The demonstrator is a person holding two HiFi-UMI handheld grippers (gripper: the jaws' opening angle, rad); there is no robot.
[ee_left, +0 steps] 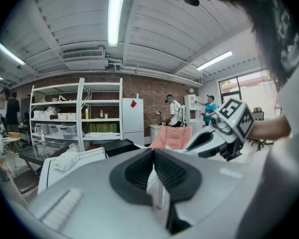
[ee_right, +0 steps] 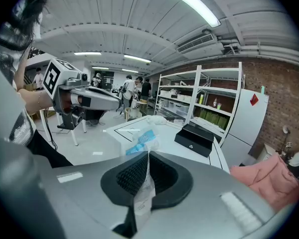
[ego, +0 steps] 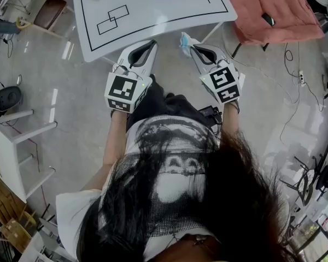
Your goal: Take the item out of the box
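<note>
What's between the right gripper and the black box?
Right gripper view: the right gripper pinches a clear packet; then bare white table up to the black box.

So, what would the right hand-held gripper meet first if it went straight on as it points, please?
The right hand-held gripper, shut on a clear packet, would most likely meet the white table near its front edge, though depth is unclear.

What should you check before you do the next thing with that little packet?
1. Right tongs pinching the packet firmly: ok.
2. Left tongs shut with nothing in them: ok.
3. Packet out of the black box: ok.
4. Bare spot on the white table for setting it down: ok.
5. Nothing left inside the black box: cannot tell.
</note>
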